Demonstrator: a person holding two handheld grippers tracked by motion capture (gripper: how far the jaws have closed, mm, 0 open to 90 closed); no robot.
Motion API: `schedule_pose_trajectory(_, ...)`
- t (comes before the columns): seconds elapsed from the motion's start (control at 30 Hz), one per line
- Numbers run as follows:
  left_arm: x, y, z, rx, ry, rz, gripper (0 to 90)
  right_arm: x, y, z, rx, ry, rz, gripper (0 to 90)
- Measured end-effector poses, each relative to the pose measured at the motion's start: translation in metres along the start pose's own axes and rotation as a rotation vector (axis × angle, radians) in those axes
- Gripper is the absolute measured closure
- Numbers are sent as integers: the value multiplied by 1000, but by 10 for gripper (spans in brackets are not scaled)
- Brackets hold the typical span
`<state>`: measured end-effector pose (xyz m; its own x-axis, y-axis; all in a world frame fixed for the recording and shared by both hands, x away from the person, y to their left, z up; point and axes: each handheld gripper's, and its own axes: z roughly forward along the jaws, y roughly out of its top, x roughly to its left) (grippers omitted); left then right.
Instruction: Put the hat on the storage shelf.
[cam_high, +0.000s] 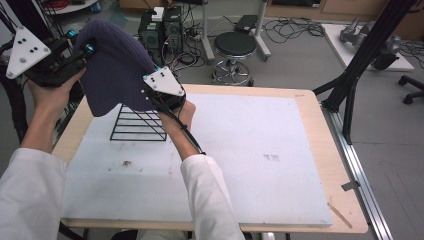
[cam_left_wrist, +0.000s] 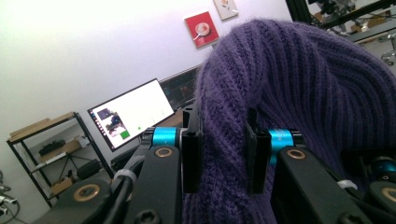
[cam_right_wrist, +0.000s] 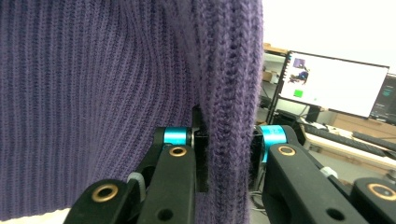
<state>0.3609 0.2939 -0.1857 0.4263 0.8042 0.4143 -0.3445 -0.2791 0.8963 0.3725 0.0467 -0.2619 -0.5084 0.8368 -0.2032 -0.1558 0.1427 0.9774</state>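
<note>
Purple knit hat (cam_high: 116, 65) held up, both grippers' fingers clamped on its edge; next, lower it onto wire rack (cam_high: 140, 122).

a knitted beanie (cam_high: 115, 65) hangs above the wire rack (cam_high: 139, 122), which stands on the foam mat (cam_high: 250, 150) at the table's (cam_high: 320, 150) far left. the left gripper (cam_high: 87, 48) pinches the beanie's left edge, the right gripper (cam_high: 150, 80) its right edge. a stool (cam_high: 235, 47) stands behind the table.
</note>
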Motion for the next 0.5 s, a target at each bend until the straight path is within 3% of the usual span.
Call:
schedule_pose_trajectory(0.1,2,-4,2,5,2,4,735,1,-1,2,7,-11,-5,805)
schedule_pose_trajectory(0.23,4,-10,7,7,6,-1,735,4,-3,7,8,-58,-53,805)
schedule_pose_trajectory(0.5,4,-15,10,15,1,2,735,1,-4,14,29,-76,-48,805)
